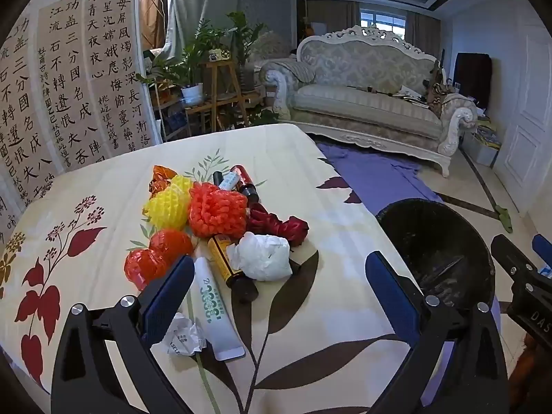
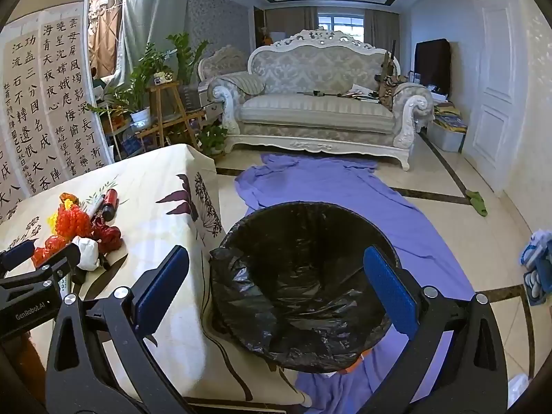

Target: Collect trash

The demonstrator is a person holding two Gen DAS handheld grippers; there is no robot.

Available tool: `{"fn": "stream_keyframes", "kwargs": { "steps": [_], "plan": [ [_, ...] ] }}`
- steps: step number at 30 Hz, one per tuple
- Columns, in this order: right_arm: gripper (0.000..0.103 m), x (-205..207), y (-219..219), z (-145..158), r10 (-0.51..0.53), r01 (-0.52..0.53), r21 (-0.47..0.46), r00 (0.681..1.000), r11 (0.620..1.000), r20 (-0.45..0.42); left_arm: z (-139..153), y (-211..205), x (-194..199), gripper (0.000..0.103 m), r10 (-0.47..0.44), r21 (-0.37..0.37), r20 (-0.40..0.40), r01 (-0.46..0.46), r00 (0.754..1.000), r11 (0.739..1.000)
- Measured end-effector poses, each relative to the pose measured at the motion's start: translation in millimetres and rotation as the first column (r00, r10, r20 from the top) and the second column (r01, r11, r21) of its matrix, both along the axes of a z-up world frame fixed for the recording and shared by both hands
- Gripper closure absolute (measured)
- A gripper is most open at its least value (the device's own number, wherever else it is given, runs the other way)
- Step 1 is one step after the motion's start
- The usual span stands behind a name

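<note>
You are looking at two foam nets, one yellow (image 1: 169, 203) and one orange (image 1: 218, 208), three dark bottles (image 1: 245, 181) (image 1: 215, 178) (image 1: 230, 265), one white tube (image 1: 214, 314), one white wad (image 1: 262, 256) and one lined bin (image 2: 303, 283).

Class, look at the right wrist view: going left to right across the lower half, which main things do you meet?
Trash pile → floral tablecloth → black-lined bin → purple sheet → green cloth.
</note>
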State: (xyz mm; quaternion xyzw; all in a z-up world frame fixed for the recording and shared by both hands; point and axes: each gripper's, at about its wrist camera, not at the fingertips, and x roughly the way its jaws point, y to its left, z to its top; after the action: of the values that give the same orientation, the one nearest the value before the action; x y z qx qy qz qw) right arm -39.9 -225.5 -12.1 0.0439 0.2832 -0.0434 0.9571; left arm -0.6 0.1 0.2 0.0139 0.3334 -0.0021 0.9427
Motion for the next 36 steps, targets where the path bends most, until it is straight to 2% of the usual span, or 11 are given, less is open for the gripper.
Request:
{"fn": "stream_keyframes", "kwargs": {
  "steps": [9, 10, 22, 36],
  "plan": [
    [0.004, 1, 0, 1, 0.000, 0.000, -0.002, 1.000, 1.000, 0.002, -2, 3, 1, 0.006, -0.015, -0.010, -0.021, 0.014, 1.000, 1.000],
    [0.004, 1, 0, 1, -0.003, 0.003, 0.000, 1.000, 1.000, -0.003, 6, 0, -2, 0.006, 0.002, -0.002, -0.002, -0.002, 1.000, 1.000],
    [0.004, 1, -1, 0, -0.007, 0.007, -0.004, 1.000, 1.000, -0.001, 12, -1, -5, 0.006, 0.003, -0.004, -0.009, -0.003, 1.000, 1.000],
    [0.004, 1, -5, -2, -0.012, 0.012, -0.004, 1.000, 1.000, -0.008, -5, -2, 2, 0.006, 0.006, -0.004, -0.023, -0.006, 1.000, 1.000]
  ]
}}
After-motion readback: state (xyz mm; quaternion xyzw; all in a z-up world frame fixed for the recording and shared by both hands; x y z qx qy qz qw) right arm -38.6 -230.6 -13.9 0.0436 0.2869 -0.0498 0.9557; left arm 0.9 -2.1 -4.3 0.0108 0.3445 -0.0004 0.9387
